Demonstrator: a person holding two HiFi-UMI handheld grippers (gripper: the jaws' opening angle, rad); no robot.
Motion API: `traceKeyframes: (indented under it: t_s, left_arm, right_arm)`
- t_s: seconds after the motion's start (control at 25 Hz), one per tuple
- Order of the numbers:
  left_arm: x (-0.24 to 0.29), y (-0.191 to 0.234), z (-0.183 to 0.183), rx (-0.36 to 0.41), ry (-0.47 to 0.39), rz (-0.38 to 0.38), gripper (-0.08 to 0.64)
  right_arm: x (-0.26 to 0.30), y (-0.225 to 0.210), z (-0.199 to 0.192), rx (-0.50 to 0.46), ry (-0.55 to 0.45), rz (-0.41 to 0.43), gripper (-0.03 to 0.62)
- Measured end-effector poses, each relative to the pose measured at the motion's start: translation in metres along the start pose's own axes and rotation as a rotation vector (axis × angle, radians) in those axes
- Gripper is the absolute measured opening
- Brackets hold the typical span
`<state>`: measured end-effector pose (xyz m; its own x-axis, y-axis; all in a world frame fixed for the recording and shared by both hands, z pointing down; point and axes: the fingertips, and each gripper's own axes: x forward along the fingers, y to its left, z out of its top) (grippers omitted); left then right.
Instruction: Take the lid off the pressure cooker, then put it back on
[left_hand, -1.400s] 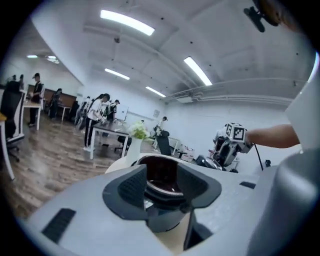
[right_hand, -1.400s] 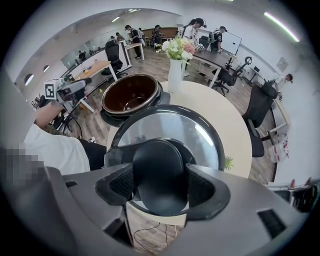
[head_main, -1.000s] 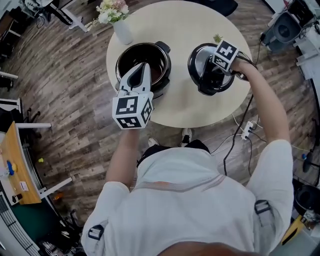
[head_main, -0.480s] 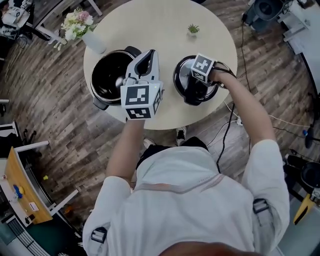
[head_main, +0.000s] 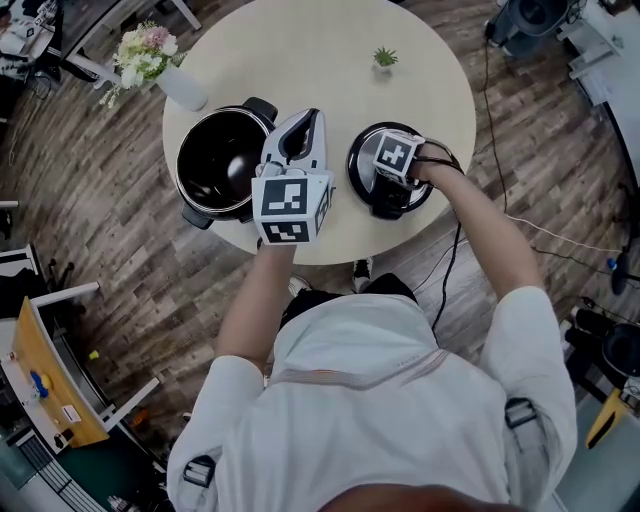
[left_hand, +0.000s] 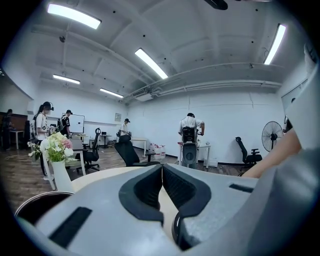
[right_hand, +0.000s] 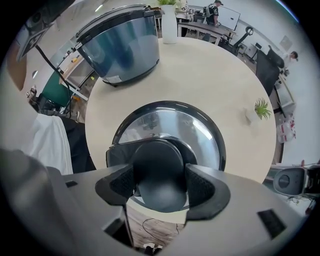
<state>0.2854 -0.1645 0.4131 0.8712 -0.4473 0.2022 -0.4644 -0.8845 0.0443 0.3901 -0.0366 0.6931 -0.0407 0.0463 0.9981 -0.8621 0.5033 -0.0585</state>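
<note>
The pressure cooker pot (head_main: 215, 160) stands open on the left of the round table (head_main: 320, 60), its dark inside showing. Its lid (head_main: 362, 160) is to the right, near the table's front edge. I cannot tell whether it rests on the top or hangs just above. My right gripper (head_main: 392, 185) points straight down at it; in the right gripper view its pads (right_hand: 202, 184) press both sides of the lid's black knob (right_hand: 159, 170). My left gripper (head_main: 305, 125) is shut and empty, held nearly level between pot and lid, its closed fingertips (left_hand: 161, 172) touching nothing.
A white vase of flowers (head_main: 150, 55) stands at the table's far left behind the pot. A small potted plant (head_main: 385, 58) sits at the far side. A cable trails over the floor on the right. People, chairs and desks stand farther off in the room.
My left gripper has swung right, from over the pot's front rim to the gap between pot and lid. The right gripper has come down with the lid towards the tabletop.
</note>
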Motion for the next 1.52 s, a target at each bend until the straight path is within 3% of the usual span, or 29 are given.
traceKeyframes:
  t_s: [0.52, 0.8, 1.0, 1.2, 1.28, 1.36, 1.4, 1.52]
  left_arm:
    - [-0.009, 0.019, -0.006, -0.037, 0.004, 0.010, 0.008]
    - [-0.018, 0.020, -0.003, -0.049, -0.004, 0.007, 0.008]
    - [-0.026, 0.026, 0.002, -0.057, -0.012, 0.013, 0.008]
    - [-0.042, 0.030, 0.013, -0.058, -0.032, 0.012, 0.008]
    - [-0.050, 0.034, 0.016, -0.060, -0.040, 0.019, 0.008]
    - [-0.057, 0.039, 0.017, -0.068, -0.044, 0.029, 0.008]
    - [-0.061, 0.041, 0.018, -0.071, -0.046, 0.033, 0.008]
    - [-0.072, 0.044, 0.021, -0.069, -0.054, 0.042, 0.008]
  right_arm:
    - [0.017, 0.008, 0.007, -0.006, -0.050, 0.020, 0.310]
    - [0.003, 0.012, 0.007, 0.013, -0.084, 0.025, 0.370]
    - [-0.055, -0.010, 0.023, 0.112, -0.237, -0.106, 0.368]
    - [-0.129, -0.008, 0.050, 0.251, -0.528, -0.173, 0.352]
    - [-0.159, -0.003, 0.057, 0.273, -0.639, -0.237, 0.296]
    - [-0.184, 0.006, 0.064, 0.258, -0.720, -0.318, 0.160]
    - [-0.194, 0.011, 0.068, 0.247, -0.752, -0.349, 0.125]
    - [-0.222, 0.031, 0.079, 0.236, -0.848, -0.395, 0.082]
